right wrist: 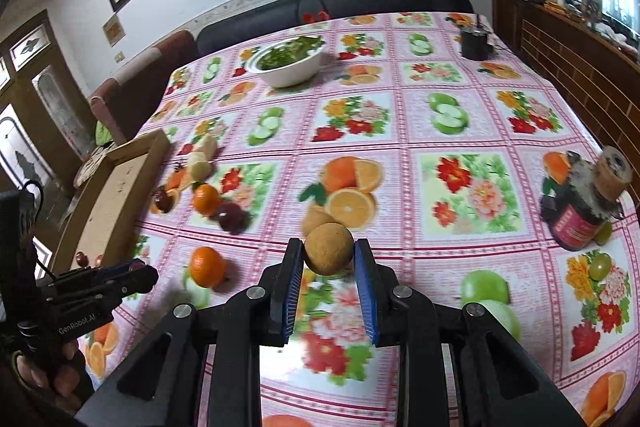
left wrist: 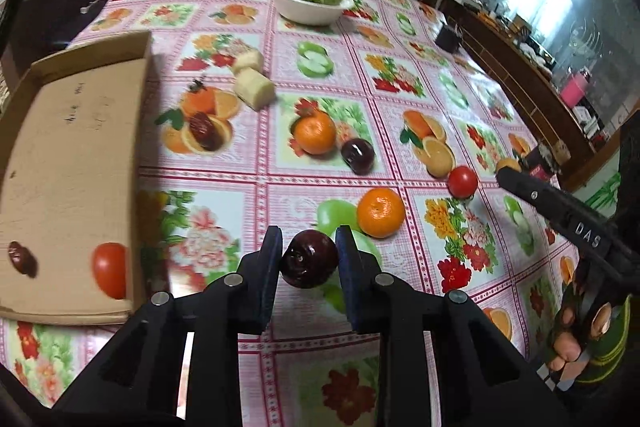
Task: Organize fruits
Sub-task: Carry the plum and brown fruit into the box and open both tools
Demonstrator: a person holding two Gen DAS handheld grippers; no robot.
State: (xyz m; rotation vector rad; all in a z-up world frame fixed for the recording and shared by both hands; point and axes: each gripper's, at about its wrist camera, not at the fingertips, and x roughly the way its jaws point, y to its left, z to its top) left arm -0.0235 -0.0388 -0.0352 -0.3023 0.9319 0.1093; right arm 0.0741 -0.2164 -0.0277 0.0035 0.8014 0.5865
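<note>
My left gripper (left wrist: pixel 308 247) is shut on a dark purple plum (left wrist: pixel 309 264), held above the table just right of the cardboard box (left wrist: pixel 76 131). The box holds a red tomato (left wrist: pixel 110 269) and a dark date (left wrist: pixel 22 258). My right gripper (right wrist: pixel 329 255) is shut on a round tan-brown fruit (right wrist: pixel 329 254), lifted over the cloth. On the table lie two tangerines (left wrist: pixel 381 212) (left wrist: pixel 315 132), another plum (left wrist: pixel 357 155), a tomato (left wrist: pixel 463 181), a date (left wrist: pixel 204 135) and pale banana pieces (left wrist: pixel 254 87).
A white bowl of greens (left wrist: pixel 310 3) stands at the far side. A dark jar with a cork lid (right wrist: pixel 580 203) and green grapes (right wrist: pixel 600 265) sit at the right edge. A small black pot (right wrist: pixel 475 43) is far right. Sofa behind the table.
</note>
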